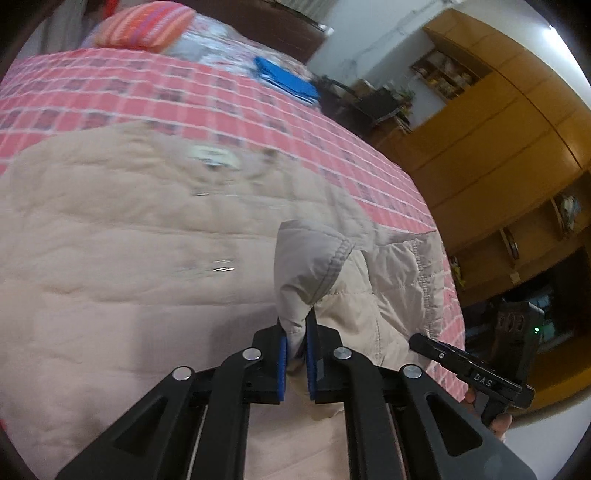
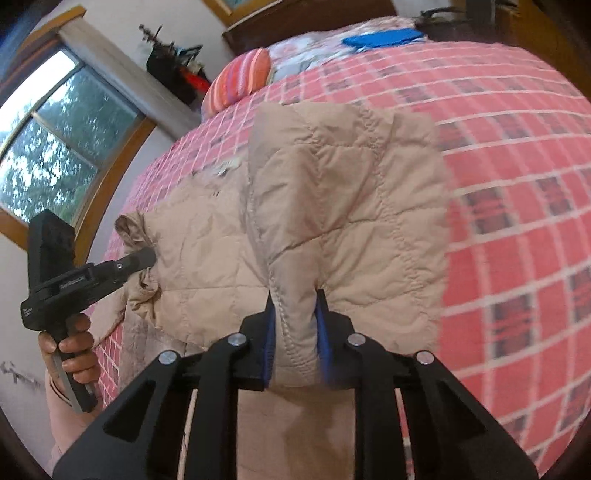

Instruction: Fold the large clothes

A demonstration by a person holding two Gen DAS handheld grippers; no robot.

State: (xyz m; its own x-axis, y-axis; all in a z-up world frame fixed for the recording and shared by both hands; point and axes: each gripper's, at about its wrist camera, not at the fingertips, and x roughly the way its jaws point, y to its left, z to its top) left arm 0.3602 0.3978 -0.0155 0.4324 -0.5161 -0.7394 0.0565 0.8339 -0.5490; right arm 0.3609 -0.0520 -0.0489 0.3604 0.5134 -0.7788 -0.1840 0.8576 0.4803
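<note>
You had both the left gripper (image 1: 295, 339) and right gripper (image 2: 295, 325) clamped on the jacket (image 2: 332, 206)'s stitched edges, sensible holds, since it looked soft, puffy and light.

Bare bedspread (image 2: 517, 184) open right of jacket (image 2: 332, 203), pillow (image 2: 240, 79) and blue cloth (image 2: 384, 38) far back

Left gripper (image 1: 295, 325) pinches a fold of the beige quilted jacket (image 1: 147, 258), which lies spread over the red checked bedspread (image 1: 184, 92). Right gripper (image 1: 417, 341) at lower right, near the jacket edge. Blue cloth (image 1: 288, 79) and striped pillow (image 1: 144, 26) far back.
</note>
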